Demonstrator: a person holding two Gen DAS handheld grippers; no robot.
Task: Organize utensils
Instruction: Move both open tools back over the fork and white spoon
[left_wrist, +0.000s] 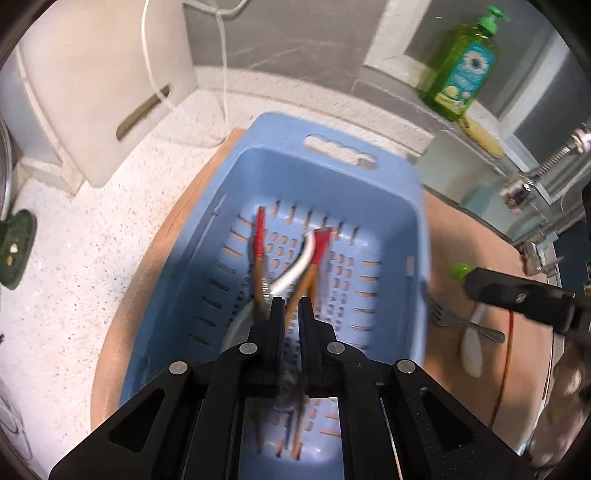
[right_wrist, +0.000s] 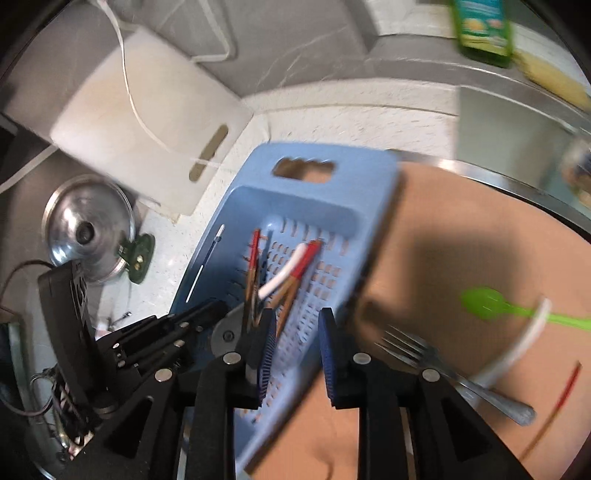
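Observation:
A blue slotted basket (left_wrist: 332, 166) (right_wrist: 258, 192) stands on a peach mat (right_wrist: 461, 240). In it lie red-tipped brown chopsticks (left_wrist: 258, 243) (right_wrist: 306, 258) and a white handle (left_wrist: 295, 269). My left gripper (left_wrist: 291, 306) hangs shut over the basket's near end. A brown chopstick shows in the thin slit between its fingers; whether it is pinched I cannot tell. My right gripper (right_wrist: 297, 325) is open above the basket's right rim, with nothing between its blue pads. On the mat to its right lie a metal fork (right_wrist: 443, 365), a green spoon (right_wrist: 487, 302) and a white spoon (right_wrist: 517, 347).
A white cutting board (left_wrist: 103, 92) leans on the wall at the back left. A steel pot lid (right_wrist: 85, 229) sits left of the basket. A green soap bottle (left_wrist: 461, 70) and a yellow sponge (left_wrist: 484, 136) stand on the ledge, with a tap (left_wrist: 546, 166) at the right.

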